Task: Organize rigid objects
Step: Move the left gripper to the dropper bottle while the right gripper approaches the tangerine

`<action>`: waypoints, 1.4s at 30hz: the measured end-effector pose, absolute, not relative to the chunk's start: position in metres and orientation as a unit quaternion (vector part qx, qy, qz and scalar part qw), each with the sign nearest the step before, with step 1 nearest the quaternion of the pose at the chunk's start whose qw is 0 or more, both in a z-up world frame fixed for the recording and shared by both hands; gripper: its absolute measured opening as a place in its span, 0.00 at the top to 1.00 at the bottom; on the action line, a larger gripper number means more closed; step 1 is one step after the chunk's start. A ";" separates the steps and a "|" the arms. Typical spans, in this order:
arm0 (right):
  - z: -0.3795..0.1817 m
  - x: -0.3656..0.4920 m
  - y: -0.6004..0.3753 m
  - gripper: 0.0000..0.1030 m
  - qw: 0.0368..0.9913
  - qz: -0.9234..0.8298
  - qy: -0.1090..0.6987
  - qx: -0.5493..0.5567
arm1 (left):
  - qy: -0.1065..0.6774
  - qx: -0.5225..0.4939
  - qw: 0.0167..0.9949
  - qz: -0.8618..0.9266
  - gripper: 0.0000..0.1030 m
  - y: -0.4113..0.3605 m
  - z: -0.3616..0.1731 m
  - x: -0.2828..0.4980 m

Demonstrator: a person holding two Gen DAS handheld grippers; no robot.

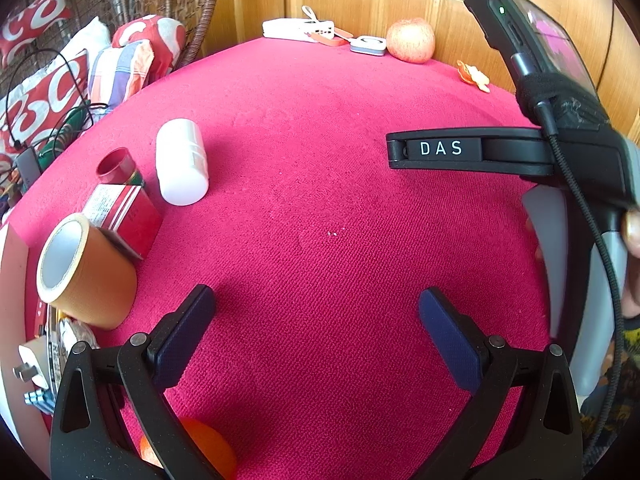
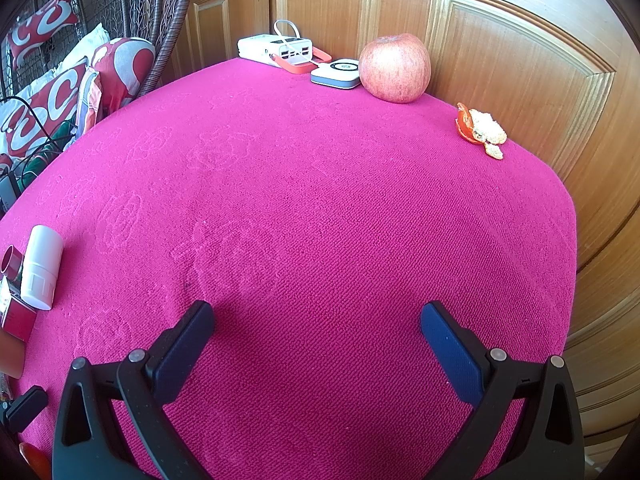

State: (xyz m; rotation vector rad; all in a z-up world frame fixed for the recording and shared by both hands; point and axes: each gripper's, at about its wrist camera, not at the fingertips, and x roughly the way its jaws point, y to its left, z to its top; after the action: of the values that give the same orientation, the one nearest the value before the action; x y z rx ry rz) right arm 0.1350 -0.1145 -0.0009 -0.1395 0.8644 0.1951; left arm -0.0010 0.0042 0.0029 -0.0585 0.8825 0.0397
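Observation:
On the magenta cloth (image 1: 320,200) at the left lie a white bottle (image 1: 182,162) on its side, a red can (image 1: 118,166), a red box (image 1: 124,216) and a roll of brown tape (image 1: 84,270). My left gripper (image 1: 316,332) is open and empty, hovering over bare cloth right of them. An orange object (image 1: 212,446) lies under its left finger. My right gripper (image 2: 316,340) is open and empty over the cloth's middle; its body (image 1: 472,150) shows at the right of the left wrist view. The white bottle (image 2: 40,266) shows at that view's left edge.
At the far edge sit a white power bank (image 2: 276,50), a small white charger pad (image 2: 336,73), an apple (image 2: 395,68) and orange peel (image 2: 482,130). A wooden door (image 2: 520,40) stands behind. Cushions (image 1: 52,92) and cables lie beyond the left edge.

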 end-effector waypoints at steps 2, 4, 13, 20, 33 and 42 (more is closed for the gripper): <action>-0.001 0.134 -0.114 0.00 0.902 0.090 0.417 -0.065 | 0.410 -0.049 0.911 0.026 0.00 0.004 0.010 -0.008; -0.001 0.134 -0.115 0.00 0.902 0.089 0.417 -0.064 | 0.389 -0.056 0.919 0.039 0.00 0.005 0.024 -0.018; -0.001 0.134 -0.114 0.00 0.902 0.089 0.417 -0.064 | 0.299 -0.077 0.942 0.134 0.00 0.045 0.081 -0.106; 0.001 0.136 -0.114 0.00 0.899 0.106 0.419 -0.068 | 0.293 -0.131 0.923 0.213 0.00 0.094 0.068 -0.188; 0.063 0.074 -0.162 0.00 0.888 0.395 0.221 0.083 | 0.367 -0.064 0.913 0.167 0.05 0.043 0.020 -0.197; 0.050 0.048 -0.119 0.00 0.851 0.456 0.261 0.001 | 0.359 -0.031 0.919 0.163 0.18 0.031 0.026 -0.197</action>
State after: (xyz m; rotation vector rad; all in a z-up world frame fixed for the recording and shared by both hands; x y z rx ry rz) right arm 0.0481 -0.1192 0.0501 0.0025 0.5505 0.9595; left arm -0.1968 0.0306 0.0263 -0.0647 0.7373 0.3344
